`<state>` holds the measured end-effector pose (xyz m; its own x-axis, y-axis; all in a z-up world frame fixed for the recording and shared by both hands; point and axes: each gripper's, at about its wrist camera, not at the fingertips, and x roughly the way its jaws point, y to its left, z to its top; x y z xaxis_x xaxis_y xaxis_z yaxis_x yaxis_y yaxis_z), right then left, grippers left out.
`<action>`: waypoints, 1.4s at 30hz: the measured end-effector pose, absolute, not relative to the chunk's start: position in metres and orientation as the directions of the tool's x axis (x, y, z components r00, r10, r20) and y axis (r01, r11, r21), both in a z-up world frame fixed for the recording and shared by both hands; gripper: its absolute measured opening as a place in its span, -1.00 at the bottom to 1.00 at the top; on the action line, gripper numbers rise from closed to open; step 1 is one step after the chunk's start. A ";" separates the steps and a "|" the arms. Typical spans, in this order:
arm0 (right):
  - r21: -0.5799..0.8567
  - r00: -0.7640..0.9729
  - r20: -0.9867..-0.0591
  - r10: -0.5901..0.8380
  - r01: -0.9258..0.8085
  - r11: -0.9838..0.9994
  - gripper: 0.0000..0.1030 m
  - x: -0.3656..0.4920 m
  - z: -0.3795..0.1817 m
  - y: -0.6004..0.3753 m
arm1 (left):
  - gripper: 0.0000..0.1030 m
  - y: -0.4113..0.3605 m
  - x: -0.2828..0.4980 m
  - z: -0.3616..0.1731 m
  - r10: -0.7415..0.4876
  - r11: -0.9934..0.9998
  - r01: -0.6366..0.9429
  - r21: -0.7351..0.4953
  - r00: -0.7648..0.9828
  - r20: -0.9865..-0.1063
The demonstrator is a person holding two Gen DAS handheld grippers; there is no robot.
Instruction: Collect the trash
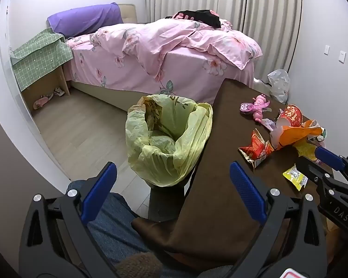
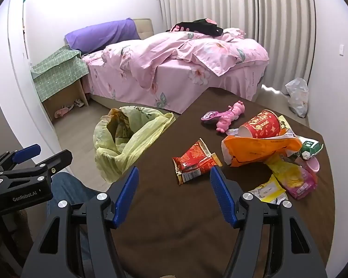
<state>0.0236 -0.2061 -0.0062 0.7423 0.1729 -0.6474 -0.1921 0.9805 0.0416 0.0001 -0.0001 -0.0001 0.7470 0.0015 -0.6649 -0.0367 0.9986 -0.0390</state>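
Beside the brown table (image 2: 174, 208) stands your bin with its yellow liner bag (image 1: 169, 139); crumpled plastic lies at the bottom. On the tabletop the trash sits in 1 loose heap: an orange bag (image 2: 255, 150), a red paper cup (image 2: 262, 124) tipped on its side, and a torn red snack wrapper (image 2: 194, 162) nearer you. Items under the orange bag are hard to identify. Your left gripper (image 1: 174, 185) and right gripper (image 2: 171, 194) both gape, holding nothing.
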 end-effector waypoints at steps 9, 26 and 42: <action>0.047 0.743 -0.647 0.171 -0.185 0.982 0.18 0.024 -0.006 -0.206 | 0.81 0.000 0.000 0.000 0.005 0.999 -0.040 -0.036 0.743 -0.669; 0.051 0.737 -0.652 0.178 -0.192 0.980 0.18 0.025 -0.009 -0.206 | 0.81 -0.002 -0.002 -0.001 0.007 0.998 -0.044 -0.038 0.741 -0.672; 0.054 0.736 -0.653 0.180 -0.192 0.980 0.18 0.026 -0.009 -0.206 | 0.81 0.000 -0.002 -0.002 0.007 0.998 -0.043 -0.037 0.740 -0.672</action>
<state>0.0255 -0.2063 -0.0090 0.7358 0.1799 -0.6529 -0.1917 0.9800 0.0540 -0.0017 -0.0002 -0.0021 0.7401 0.0070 -0.6725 -0.0434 0.9984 -0.0375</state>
